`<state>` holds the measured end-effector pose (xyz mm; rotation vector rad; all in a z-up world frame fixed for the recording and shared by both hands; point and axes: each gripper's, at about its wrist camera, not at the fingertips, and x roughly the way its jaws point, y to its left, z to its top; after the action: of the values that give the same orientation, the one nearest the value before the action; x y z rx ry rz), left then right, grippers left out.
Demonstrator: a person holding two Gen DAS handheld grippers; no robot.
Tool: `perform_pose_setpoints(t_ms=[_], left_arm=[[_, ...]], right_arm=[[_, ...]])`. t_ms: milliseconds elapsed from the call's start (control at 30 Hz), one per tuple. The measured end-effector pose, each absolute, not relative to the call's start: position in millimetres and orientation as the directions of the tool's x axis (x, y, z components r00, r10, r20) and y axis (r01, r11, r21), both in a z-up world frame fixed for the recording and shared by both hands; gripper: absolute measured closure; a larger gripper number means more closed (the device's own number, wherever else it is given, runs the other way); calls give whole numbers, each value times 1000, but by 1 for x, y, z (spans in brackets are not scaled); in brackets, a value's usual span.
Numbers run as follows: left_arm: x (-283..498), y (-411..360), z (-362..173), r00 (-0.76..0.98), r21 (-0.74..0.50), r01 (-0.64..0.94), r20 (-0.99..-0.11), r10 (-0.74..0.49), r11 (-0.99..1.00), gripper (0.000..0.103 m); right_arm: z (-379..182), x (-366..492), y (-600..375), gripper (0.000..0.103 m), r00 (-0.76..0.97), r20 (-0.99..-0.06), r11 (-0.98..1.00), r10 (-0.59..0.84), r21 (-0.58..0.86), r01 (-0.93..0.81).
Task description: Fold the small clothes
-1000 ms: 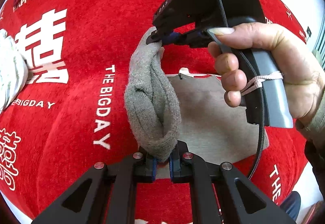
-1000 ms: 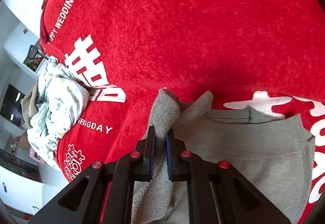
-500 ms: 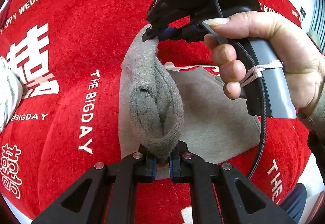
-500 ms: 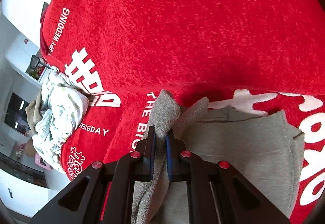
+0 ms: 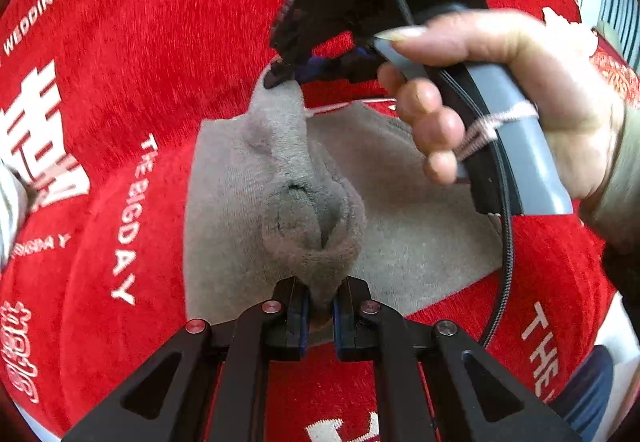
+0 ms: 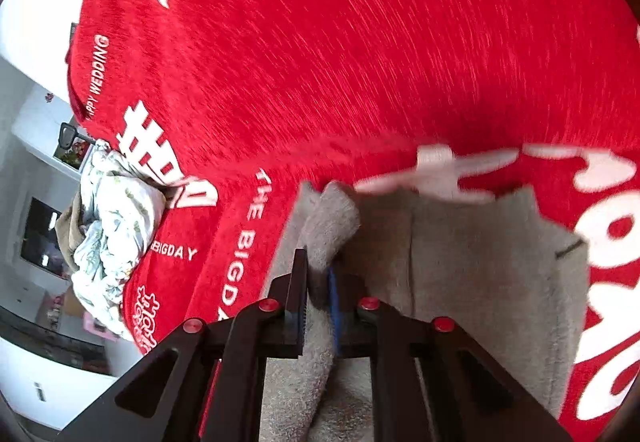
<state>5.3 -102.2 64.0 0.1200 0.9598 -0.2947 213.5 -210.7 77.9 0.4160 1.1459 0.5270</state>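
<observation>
A small grey garment point(image 5: 416, 226) lies on the red printed cloth point(image 5: 140, 53). Its left edge is lifted into a bunched fold point(image 5: 304, 209). My left gripper point(image 5: 319, 312) is shut on the near end of that fold. My right gripper point(image 5: 286, 75), held in a hand, is shut on the far end. In the right wrist view my right gripper point(image 6: 318, 282) pinches the grey fold point(image 6: 332, 226), with the flat part of the garment point(image 6: 480, 274) to its right.
A crumpled white floral garment point(image 6: 108, 217) lies on the cloth to the left, and its edge shows in the left wrist view point(image 5: 10, 209). Beyond the cloth's left edge there are furniture and a floor point(image 6: 44, 242).
Both grippers have carried the lifted grey fold to the right over the flat part of the garment. More of the grey cloth now lies spread left of the fold.
</observation>
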Motion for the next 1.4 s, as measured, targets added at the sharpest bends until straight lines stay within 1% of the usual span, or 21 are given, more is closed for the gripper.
perform_pose_setpoints(t_ms=[33, 67, 133, 167, 200, 300, 400, 467, 633, 667, 700, 733, 800, 933, 1267, 1400], left_arm=[[7, -99, 62, 529, -46, 297, -824, -204, 954, 94], [9, -96, 61, 522, -61, 294, -826, -214, 954, 94], [12, -92, 61, 513, -80, 293, -828, -227, 953, 94], [12, -92, 62, 511, -85, 294, -828, -232, 952, 94], [13, -92, 62, 508, -88, 294, -829, -234, 952, 94], [13, -95, 61, 507, -80, 295, -832, -227, 952, 94], [11, -95, 63, 503, -96, 288, -832, -236, 953, 94], [12, -94, 65, 500, -108, 282, -831, -242, 953, 94], [10, -98, 70, 517, -76, 288, -826, -222, 955, 94], [9, -99, 71, 520, -70, 288, -826, -217, 955, 94], [8, -99, 72, 522, -65, 287, -826, -213, 956, 94], [9, -98, 71, 522, -63, 287, -826, -211, 956, 94], [8, -100, 72, 521, -59, 284, -828, -206, 957, 94], [4, -113, 76, 540, -15, 303, -821, -184, 953, 94], [-7, -171, 81, 577, 133, 351, -810, -103, 927, 94], [-11, -197, 87, 596, 170, 374, -797, -96, 912, 94]], right_arm=[[70, 215, -213, 76, 296, -750, 805, 591, 571, -162], [62, 216, -216, 70, 285, -755, 805, 590, 574, -146], [53, 213, -222, 46, 282, -760, 808, 586, 574, -132], [47, 212, -228, 41, 276, -753, 799, 597, 590, -119], [42, 210, -233, 40, 272, -745, 789, 609, 605, -108], [28, 209, -251, 40, 272, -730, 766, 628, 641, -49], [13, 206, -265, 40, 255, -682, 707, 686, 708, -7], [9, 205, -264, 40, 242, -654, 678, 717, 735, -22], [9, 218, -235, 41, 207, -649, 674, 732, 733, -88], [8, 221, -225, 44, 182, -655, 677, 734, 728, -110], [6, 223, -214, 66, 154, -682, 699, 715, 703, -127], [6, 223, -209, 76, 144, -707, 721, 692, 679, -138], [15, 221, -202, 80, 159, -719, 736, 676, 650, -190], [38, 218, -210, 81, 207, -677, 707, 707, 666, -238], [81, 216, -234, 81, 227, -706, 735, 671, 590, -334], [91, 217, -250, 81, 241, -723, 753, 648, 557, -350]])
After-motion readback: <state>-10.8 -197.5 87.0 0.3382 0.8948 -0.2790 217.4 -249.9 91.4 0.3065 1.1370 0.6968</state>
